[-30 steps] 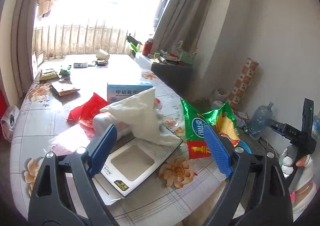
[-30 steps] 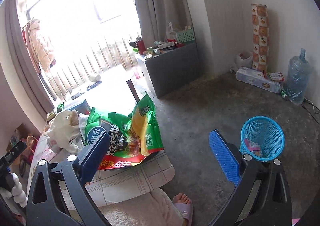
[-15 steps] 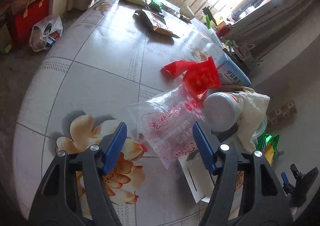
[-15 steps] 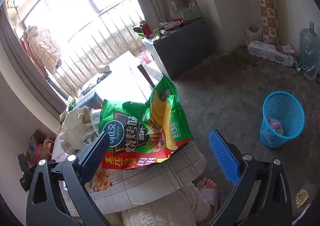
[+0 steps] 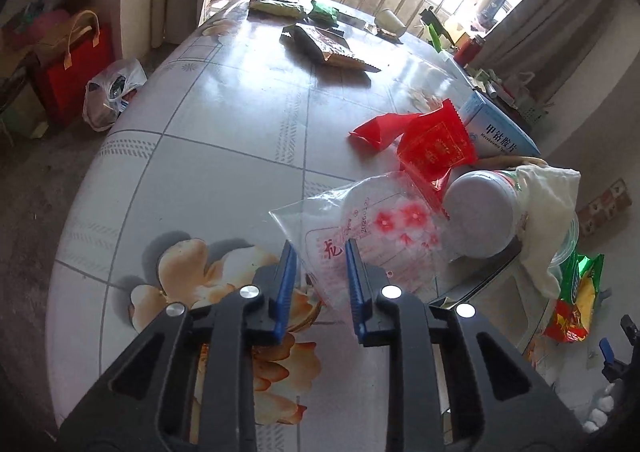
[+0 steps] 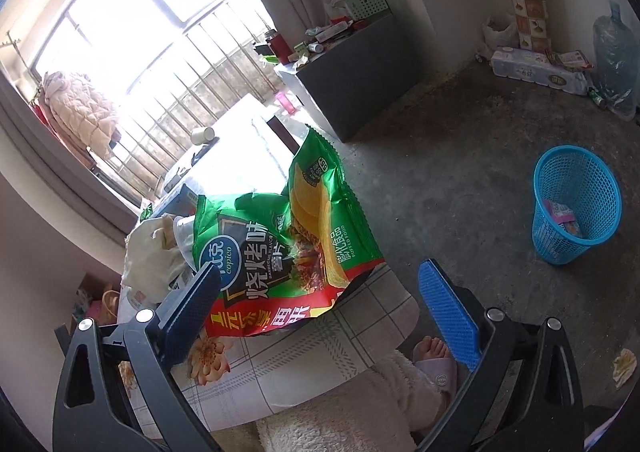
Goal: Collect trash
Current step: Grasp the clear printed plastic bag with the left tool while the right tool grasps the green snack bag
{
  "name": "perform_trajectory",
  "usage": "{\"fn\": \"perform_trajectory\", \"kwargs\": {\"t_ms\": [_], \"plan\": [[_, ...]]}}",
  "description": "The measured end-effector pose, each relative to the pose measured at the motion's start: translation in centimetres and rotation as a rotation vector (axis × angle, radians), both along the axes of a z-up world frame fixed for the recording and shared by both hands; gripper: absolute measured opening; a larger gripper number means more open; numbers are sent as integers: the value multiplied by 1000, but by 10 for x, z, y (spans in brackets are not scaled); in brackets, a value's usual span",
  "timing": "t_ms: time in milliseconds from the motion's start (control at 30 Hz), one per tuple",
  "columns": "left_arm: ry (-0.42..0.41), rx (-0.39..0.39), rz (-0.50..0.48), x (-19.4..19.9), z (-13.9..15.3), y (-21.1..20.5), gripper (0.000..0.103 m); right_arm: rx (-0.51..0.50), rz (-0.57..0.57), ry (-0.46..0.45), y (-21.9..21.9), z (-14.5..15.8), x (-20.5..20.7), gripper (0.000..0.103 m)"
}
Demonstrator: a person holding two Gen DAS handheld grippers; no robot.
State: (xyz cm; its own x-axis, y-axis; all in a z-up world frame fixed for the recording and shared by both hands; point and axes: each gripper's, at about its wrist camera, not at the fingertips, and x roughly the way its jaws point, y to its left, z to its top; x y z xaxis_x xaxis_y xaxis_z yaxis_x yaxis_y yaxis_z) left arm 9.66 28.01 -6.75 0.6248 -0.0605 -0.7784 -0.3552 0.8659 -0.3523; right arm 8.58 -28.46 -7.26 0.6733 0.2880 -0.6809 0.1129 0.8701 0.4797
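Observation:
A clear plastic bag with red print (image 5: pixel 372 228) lies on the flowered table (image 5: pixel 224 156). My left gripper (image 5: pixel 320 256) has narrowed around its near corner; a gap still shows between the pads and I cannot tell if they grip it. A red wrapper (image 5: pixel 434 144), a white jar (image 5: pixel 480 212) and a white cloth (image 5: pixel 548 192) lie beyond. My right gripper (image 6: pixel 320 284) is open and empty in front of a green chip bag (image 6: pixel 280 244) hanging over the table edge. A blue trash basket (image 6: pixel 576 204) stands on the floor at the right.
A blue-white box (image 5: pixel 500 128), brown packets (image 5: pixel 324 44), a paper cup (image 5: pixel 390 20) sit farther on the table. A red bag (image 5: pixel 76 68) and plastic bag (image 5: pixel 114 92) stand on the floor left. A person's foot (image 6: pixel 434 356) shows below the table edge.
My left gripper swung from the chip bag side down onto the table, reached the clear bag and narrowed its jaws around its corner. My right gripper drew nearer the chip bag.

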Motion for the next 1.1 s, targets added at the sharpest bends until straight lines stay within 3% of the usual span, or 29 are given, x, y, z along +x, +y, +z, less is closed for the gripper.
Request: {"fn": "perform_trajectory", "kwargs": {"t_ms": [267,400,567,767,867,1100], "plan": [[-53,-50,60,-11,2,20,14,28,76,-1,15,-8,5,96],[-102,-52,98,-21,13,32,12,-18,40,-9,17,-12,11,94],[-169,-47,123,-34,30,42,12,38,-9,-7,4,-23,27,92],[-247,-59,132,-47,45,52,11,30,-2,28,2,-38,47,92],[-297,-66,121,-52,54,52,11,-15,14,52,7,-42,54,81],[-414,-63,63,-58,75,38,11,-59,27,111,9,-50,53,34]]}}
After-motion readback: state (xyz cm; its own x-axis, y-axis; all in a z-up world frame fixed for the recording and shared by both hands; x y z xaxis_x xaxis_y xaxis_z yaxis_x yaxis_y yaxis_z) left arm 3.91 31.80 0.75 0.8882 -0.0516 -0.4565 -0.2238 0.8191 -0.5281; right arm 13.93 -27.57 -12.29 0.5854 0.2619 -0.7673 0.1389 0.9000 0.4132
